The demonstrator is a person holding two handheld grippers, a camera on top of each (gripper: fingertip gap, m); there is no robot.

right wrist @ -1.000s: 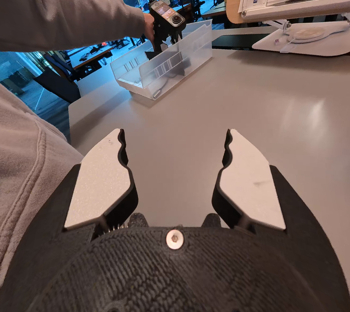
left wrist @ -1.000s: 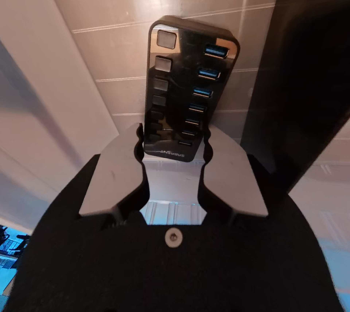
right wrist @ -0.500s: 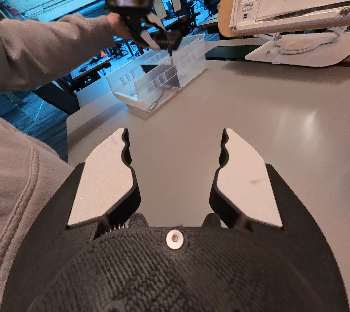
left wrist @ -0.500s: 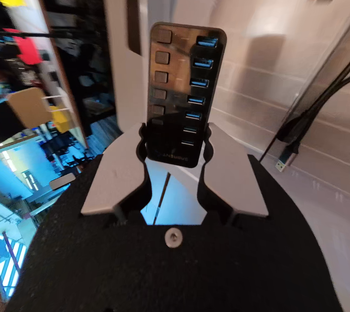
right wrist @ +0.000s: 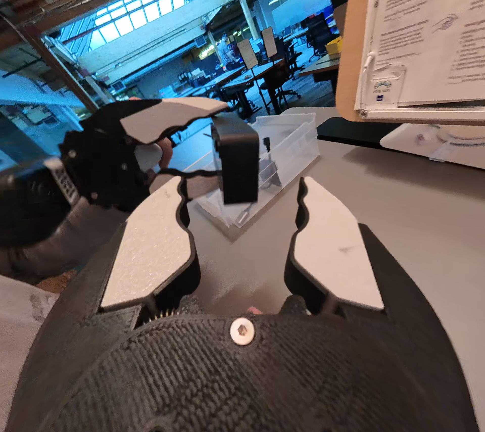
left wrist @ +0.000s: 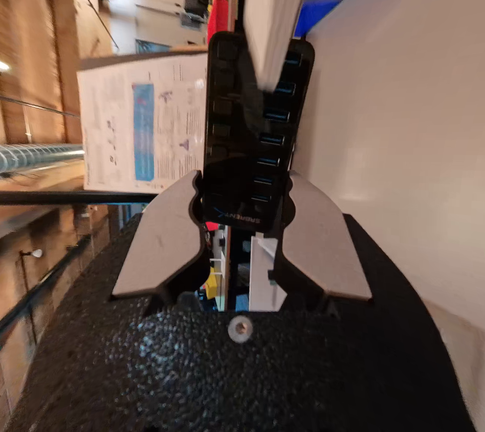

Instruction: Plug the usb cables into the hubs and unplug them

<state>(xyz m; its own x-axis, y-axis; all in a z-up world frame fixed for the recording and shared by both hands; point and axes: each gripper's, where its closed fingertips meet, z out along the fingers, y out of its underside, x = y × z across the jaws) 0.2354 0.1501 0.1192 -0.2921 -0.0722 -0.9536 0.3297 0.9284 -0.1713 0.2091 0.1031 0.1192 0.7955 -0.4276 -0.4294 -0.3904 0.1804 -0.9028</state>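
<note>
My left gripper (left wrist: 242, 191) is shut on the near end of a glossy black USB hub (left wrist: 252, 136) with a row of blue ports and a row of buttons. It holds the hub in the air, rolled on its side. In the right wrist view that gripper (right wrist: 217, 143) and the hub's back (right wrist: 237, 160) hang above the table, just ahead of my right gripper (right wrist: 240, 191), which is open and empty. A black cable plug (right wrist: 266, 142) shows in the clear bin behind the hub.
A clear plastic bin (right wrist: 288, 146) with dividers stands on the grey table (right wrist: 393, 209). A clipboard stand with printed sheets (right wrist: 425, 33) is at the back right, on a white base (right wrist: 433, 141). A person's sleeve (right wrist: 60, 230) is at the left.
My left gripper has lifted the hub out of the bin, carried it toward my right gripper and rolled it sideways. My right gripper has tilted up and stays open.
</note>
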